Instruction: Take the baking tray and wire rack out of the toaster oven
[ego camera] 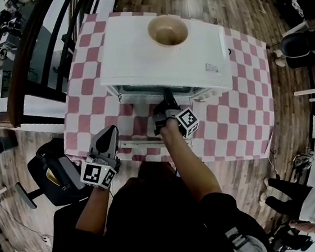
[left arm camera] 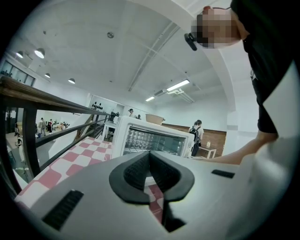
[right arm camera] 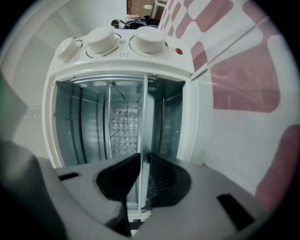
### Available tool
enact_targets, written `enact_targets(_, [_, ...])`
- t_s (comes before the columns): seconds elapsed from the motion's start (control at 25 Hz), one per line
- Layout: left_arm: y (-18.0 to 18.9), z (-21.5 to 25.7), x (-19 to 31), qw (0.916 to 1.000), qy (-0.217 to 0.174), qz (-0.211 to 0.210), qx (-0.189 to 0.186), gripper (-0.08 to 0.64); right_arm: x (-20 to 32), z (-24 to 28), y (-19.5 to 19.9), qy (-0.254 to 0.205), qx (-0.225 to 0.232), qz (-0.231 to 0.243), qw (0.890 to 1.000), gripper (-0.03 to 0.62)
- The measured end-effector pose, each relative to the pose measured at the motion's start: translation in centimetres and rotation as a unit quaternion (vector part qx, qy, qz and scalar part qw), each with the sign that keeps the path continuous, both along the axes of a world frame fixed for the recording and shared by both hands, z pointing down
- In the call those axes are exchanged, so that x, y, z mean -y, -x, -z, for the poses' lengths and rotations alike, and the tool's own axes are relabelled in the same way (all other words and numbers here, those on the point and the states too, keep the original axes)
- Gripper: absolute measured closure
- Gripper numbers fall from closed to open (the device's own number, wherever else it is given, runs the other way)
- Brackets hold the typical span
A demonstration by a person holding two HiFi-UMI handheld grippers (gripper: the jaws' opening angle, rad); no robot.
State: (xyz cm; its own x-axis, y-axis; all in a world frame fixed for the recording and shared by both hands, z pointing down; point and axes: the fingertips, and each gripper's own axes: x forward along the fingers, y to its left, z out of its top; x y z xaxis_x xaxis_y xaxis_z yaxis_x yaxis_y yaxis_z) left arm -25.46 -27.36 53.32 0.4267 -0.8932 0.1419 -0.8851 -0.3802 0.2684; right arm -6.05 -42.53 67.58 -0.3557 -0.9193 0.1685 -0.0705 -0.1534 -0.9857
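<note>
A white toaster oven [ego camera: 160, 54] stands on the red-and-white checked table [ego camera: 246, 112], its door [ego camera: 142, 144] folded down toward me. My right gripper [ego camera: 166, 102] reaches into the oven mouth. The right gripper view is rolled sideways, so the baking tray [right arm camera: 144, 117] shows as a thin pale edge running between the right gripper's [right arm camera: 142, 161] pads, which are shut on it. The wire rack [right arm camera: 110, 117] sits on another level inside the oven [right arm camera: 122, 65]. My left gripper [ego camera: 109, 135] hangs back over the table's front edge. In its own view the left gripper [left arm camera: 150, 157] is shut on nothing, facing the oven [left arm camera: 150, 138].
A tan bowl [ego camera: 167, 31] rests on top of the oven. The oven's knobs [right arm camera: 101, 40] line one side of its opening. A dark railing [ego camera: 31, 58] runs along the table's left side, and a black chair [ego camera: 61, 173] stands at lower left. A person [ego camera: 308, 207] stands at lower right.
</note>
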Motion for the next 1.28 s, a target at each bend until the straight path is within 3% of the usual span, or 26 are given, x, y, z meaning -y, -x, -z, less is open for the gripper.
enact_targets(0.96, [0.6,3.3,-16.8,0.9984,-0.054,-0.009,-0.013,0.566,-22.2,0.9,-0.5,0.005,0.016,0.024,1.0,0.522])
enact_targets(1.28, [1.3,2.6,-21.2,0.9987,-0.047,-0.003,-0.018,0.566,-28.7,2.7,-1.2,-0.005,0.028,0.039,0.999,0.52])
